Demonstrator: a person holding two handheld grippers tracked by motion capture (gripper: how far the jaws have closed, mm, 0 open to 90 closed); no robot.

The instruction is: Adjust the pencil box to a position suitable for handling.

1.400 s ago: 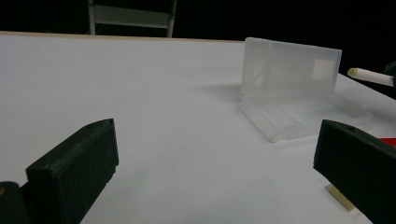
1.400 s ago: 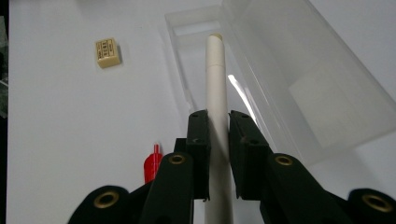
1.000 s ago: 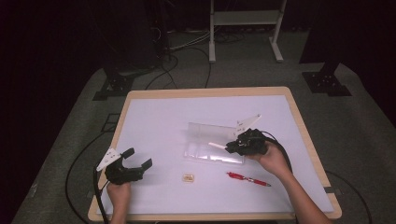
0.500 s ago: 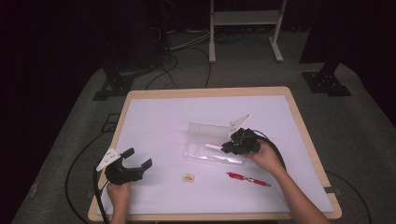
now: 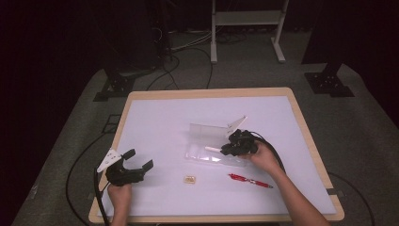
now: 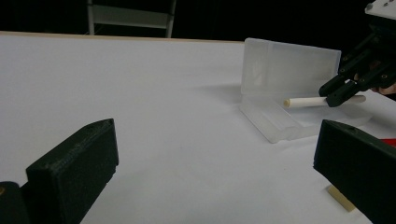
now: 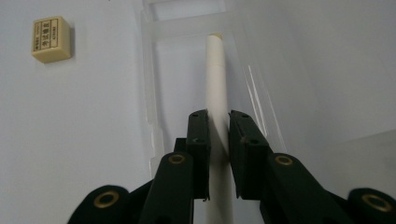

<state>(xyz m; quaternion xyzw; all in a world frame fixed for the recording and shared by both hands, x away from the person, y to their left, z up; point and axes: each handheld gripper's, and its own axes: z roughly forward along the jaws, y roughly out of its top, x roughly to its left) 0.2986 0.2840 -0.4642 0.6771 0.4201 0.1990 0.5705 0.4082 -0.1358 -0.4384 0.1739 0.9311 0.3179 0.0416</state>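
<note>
A clear plastic case (image 5: 209, 153) lies open at the middle of the white table, its lid (image 6: 289, 65) standing upright. My right gripper (image 5: 227, 150) is shut on a white pen (image 7: 217, 79) and holds it lengthwise just over the case's tray (image 7: 187, 60). The white pen (image 6: 306, 101) sticks out toward the left in the left gripper view. My left gripper (image 5: 141, 160) rests open near the table's front left corner, nothing between its jaws.
A small cream eraser (image 5: 189, 179) lies in front of the case, also at the upper left of the right gripper view as the eraser (image 7: 51, 38). A red pen (image 5: 249, 181) lies to the right of it. Cables trail off the table's sides.
My right gripper has moved left and down with the white pen, coming over the case's tray. The left gripper has stayed where it was.
</note>
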